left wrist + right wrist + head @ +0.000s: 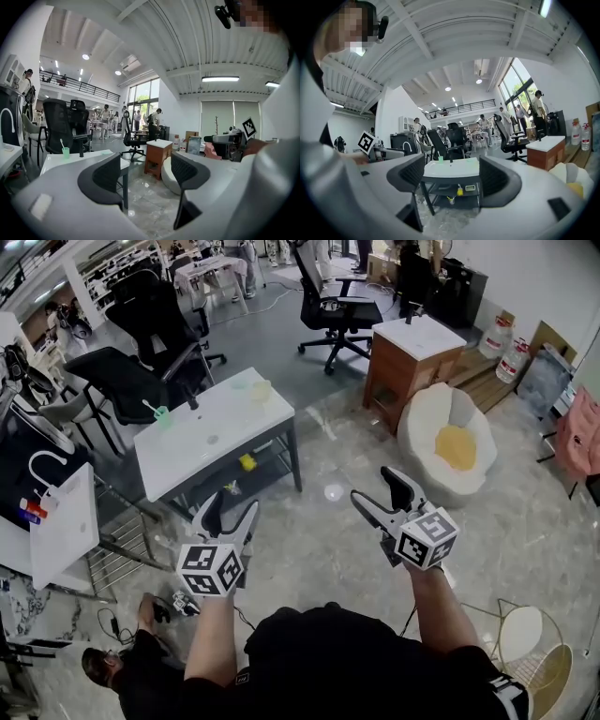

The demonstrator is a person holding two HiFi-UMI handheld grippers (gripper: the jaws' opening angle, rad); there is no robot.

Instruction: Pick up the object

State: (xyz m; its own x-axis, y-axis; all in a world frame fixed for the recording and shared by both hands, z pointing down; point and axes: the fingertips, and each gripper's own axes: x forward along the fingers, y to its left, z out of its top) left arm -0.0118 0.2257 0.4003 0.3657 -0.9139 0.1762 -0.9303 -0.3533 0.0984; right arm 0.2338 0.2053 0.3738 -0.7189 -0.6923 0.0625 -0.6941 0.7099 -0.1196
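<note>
Left gripper (232,505), right gripper (378,486): both jaws wide apart, nothing between, held over the floor. White table (225,427) ahead. Green cup (161,414) near its left edge; yellow object (247,462) on the shelf beneath. Intended target unclear.

This is a large open-plan office or lab-style workspace. Black swivel chairs (333,306) stand on a grey floor (253,324), with a white table (211,432), a wooden cabinet (412,357), shelving (112,268) and 2 large water bottles (494,334) around them. The left gripper view shows a high white beamed ceiling (154,37) with a strip light (220,78), a railed mezzanine (79,86), tall windows (143,96) and several people (105,115) standing among the desks.
</note>
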